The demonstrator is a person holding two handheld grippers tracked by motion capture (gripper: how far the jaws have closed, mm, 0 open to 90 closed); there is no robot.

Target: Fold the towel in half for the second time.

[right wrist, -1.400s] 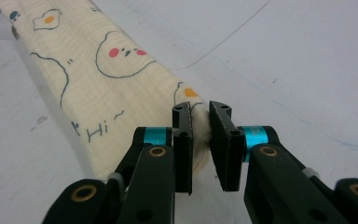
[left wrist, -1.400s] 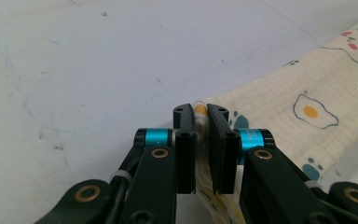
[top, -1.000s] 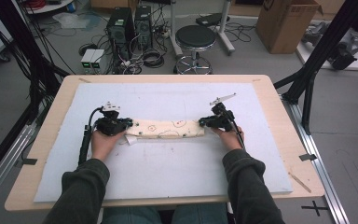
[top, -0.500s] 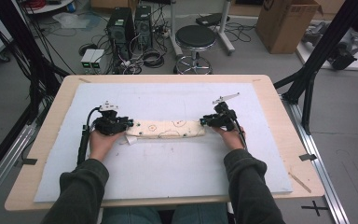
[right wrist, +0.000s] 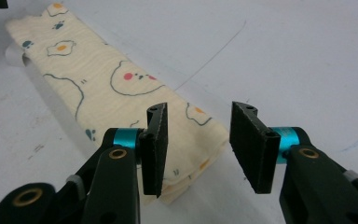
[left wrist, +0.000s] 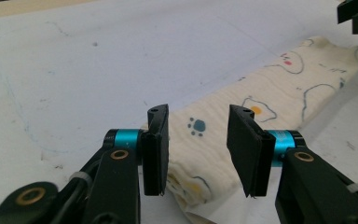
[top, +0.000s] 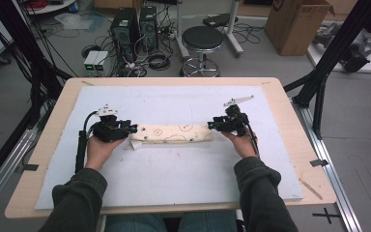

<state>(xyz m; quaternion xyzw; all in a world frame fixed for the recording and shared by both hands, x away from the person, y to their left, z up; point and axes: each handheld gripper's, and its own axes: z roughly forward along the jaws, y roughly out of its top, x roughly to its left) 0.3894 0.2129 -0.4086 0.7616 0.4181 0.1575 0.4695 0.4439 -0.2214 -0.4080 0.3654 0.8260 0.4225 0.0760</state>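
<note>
Left gripper (top: 134, 129) sits just off the left end of the folded cloth (top: 174, 134), its jaws just opened and pinching nothing; the cloth lies flat mid-table, looks finished. Right gripper (top: 210, 124) mirrors it, also just opened, clear of the fabric.

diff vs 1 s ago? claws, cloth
Both claws have just been opening and have let go of the folded cloth: the left claw and right claw now stand apart with a gap at each pad, each over one end of the cloth. Both hands have backed slightly off its ends. The cloth lies as before, a long folded strip on the white mat.
</note>
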